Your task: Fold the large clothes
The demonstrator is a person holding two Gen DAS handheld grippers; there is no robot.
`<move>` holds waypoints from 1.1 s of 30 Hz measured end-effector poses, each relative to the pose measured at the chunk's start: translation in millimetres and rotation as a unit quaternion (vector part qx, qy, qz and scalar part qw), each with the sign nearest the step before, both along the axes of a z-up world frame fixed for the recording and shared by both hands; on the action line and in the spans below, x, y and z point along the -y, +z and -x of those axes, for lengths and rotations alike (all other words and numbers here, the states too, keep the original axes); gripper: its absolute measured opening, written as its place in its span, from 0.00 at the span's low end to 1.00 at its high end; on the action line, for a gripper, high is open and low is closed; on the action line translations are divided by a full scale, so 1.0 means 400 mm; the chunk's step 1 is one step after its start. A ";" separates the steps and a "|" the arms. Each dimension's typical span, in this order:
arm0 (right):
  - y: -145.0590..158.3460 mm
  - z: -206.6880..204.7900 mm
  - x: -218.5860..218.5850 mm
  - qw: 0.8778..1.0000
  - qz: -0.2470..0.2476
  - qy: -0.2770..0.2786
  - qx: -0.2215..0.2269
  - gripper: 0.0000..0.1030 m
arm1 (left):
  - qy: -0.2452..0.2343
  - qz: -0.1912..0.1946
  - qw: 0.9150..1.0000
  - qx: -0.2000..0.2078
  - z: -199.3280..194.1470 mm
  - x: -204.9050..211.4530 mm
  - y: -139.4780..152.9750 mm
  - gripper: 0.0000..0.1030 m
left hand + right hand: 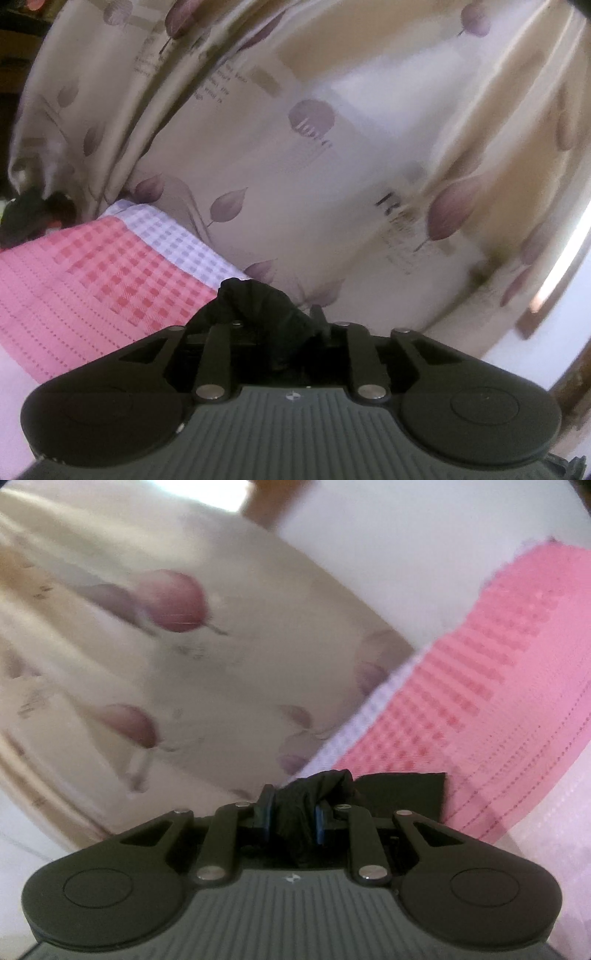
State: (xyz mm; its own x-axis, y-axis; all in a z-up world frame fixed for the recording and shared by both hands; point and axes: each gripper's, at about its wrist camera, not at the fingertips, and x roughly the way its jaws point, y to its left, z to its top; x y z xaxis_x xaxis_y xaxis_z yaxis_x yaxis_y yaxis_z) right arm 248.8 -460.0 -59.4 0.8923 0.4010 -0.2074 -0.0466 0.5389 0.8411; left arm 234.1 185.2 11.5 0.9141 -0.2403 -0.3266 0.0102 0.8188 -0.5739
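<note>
A black garment [258,302] is bunched up over the fingers of my left gripper [273,317]. It covers the left finger and lies against the right one, so the pads are hidden and the grip cannot be read. My right gripper [295,806] is shut on the black garment [295,812], which is squeezed between its two blue pads [320,821]. A flat black piece of it [402,790] sticks out to the right, over the bed.
A pink and white checked bedspread [92,266] [498,701] lies below both grippers. A beige curtain with purple leaves [295,166] [184,664] hangs close behind the bed. A dark pile [29,214] sits at the bed's far left edge.
</note>
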 end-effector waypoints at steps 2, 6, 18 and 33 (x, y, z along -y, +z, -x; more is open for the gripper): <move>-0.031 -0.037 0.000 1.000 0.001 -0.008 -0.014 0.23 | 0.000 -0.002 1.000 -0.004 -0.027 0.008 -0.024 0.34; -0.072 -0.070 -0.001 0.999 -0.026 -0.010 -0.020 0.41 | 0.004 -0.009 1.000 -0.012 -0.055 0.026 -0.056 0.70; 0.078 -0.032 -0.214 0.983 0.163 0.022 0.084 0.54 | -0.078 -0.054 0.995 0.032 -0.043 0.193 -0.030 0.55; -0.047 -0.326 -0.702 0.891 0.387 0.226 0.074 0.29 | -0.147 -0.088 0.985 0.021 -0.306 0.332 -0.264 0.28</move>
State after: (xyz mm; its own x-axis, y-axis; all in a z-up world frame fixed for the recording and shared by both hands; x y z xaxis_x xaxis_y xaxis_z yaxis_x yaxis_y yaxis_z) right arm 379.3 -179.2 -78.1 0.7169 0.5136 -0.4714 -0.4848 0.8532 0.1923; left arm 356.4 52.4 -94.0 0.8273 -0.4396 -0.3498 0.2823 0.8636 -0.4177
